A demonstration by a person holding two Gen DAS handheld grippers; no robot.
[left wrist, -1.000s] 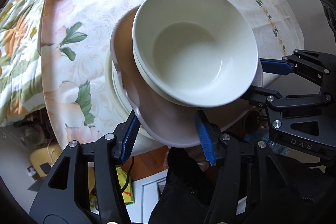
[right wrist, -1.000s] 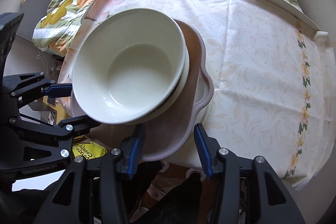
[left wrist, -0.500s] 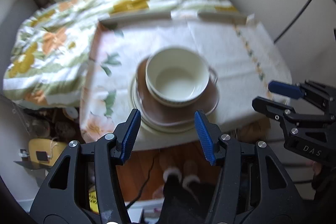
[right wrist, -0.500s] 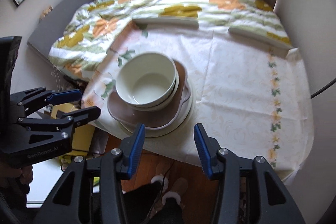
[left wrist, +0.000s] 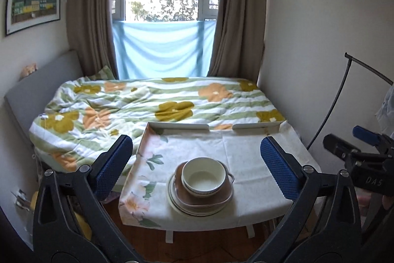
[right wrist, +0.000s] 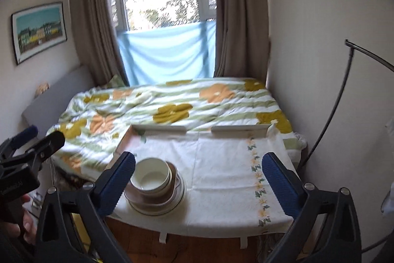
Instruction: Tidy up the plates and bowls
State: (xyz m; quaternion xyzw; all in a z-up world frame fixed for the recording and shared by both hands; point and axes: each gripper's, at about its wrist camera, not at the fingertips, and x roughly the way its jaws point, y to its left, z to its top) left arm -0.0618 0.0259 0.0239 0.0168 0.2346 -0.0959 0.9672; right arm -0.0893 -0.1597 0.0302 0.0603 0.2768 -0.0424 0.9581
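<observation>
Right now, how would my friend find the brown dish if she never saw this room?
Look at the cloth-covered table at the foot of the flowery bed. One stack of dishes sits near its front edge. The brown dish has little handles; it lies between the round cream plates underneath and white bowl on top.

A white ceramic bowl [left wrist: 204,176] sits in a brown handled dish [left wrist: 222,197] atop stacked cream plates [left wrist: 172,199] — all on the cloth-covered table [left wrist: 248,152], near its front edge; the floral-quilted bed [left wrist: 147,102] lies behind.
</observation>
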